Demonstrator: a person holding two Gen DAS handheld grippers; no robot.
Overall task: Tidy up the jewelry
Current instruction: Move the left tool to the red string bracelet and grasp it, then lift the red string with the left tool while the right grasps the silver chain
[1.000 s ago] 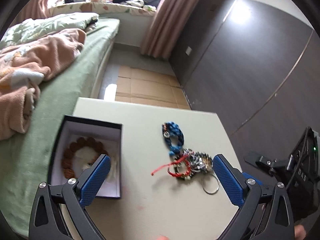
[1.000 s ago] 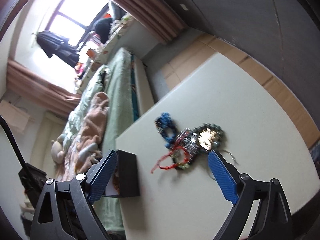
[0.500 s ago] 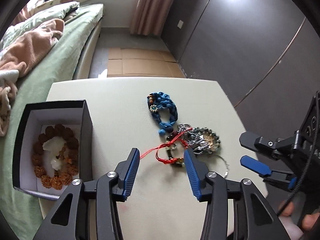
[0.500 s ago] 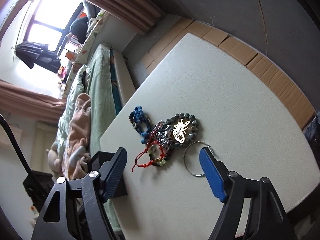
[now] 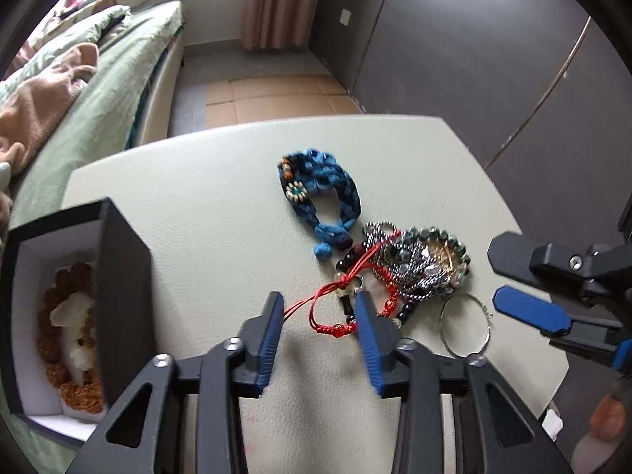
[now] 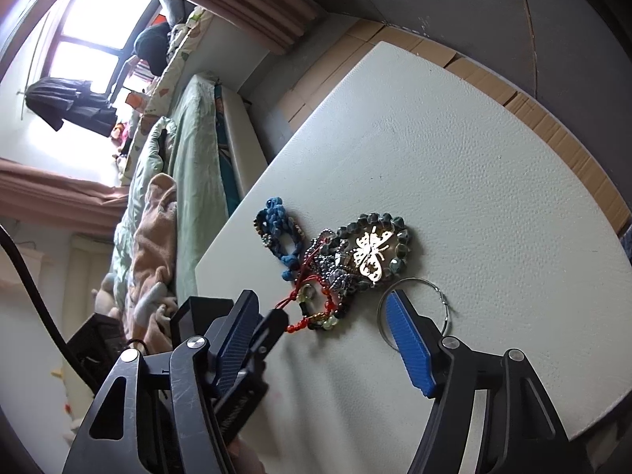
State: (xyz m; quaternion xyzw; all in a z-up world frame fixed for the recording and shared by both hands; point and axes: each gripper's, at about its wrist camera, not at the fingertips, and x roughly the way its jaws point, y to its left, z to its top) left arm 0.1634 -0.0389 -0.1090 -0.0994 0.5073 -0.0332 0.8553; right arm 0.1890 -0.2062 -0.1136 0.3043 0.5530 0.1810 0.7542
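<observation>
The red cord bracelet (image 5: 335,308) lay directly ahead of the left gripper (image 5: 319,316), its loops and red beads caught in the gap between the two blue pads, with one strand running out to the left pad and the rest tangled rightward into the jewelry heap. Its long axis was judged to run across the gripper's line, from the left pad toward the beaded butterfly bracelet (image 5: 430,260). The left jaws stood partly closed around the cord but not yet clamped; a gap was seen on both sides of the beads. The right gripper (image 6: 328,316) was held wide apart, its right pad resting over the thin wire hoop (image 6: 418,308) and its left pad beside the left tool, so the left gripper was plainly the nearer to the cord. The blue braided bracelet (image 5: 320,197) lay just beyond the heap, on the pale table (image 5: 197,197). The black box (image 5: 118,296), holding a brown bead bracelet (image 5: 59,347), stood to the left, apart from the heap.

Compared with half a second earlier, the left jaws had been narrowed and brought forward until the cord sat between them; a second before, they had been spread wide and farther back. The right gripper had been moved closer over the hoop.
</observation>
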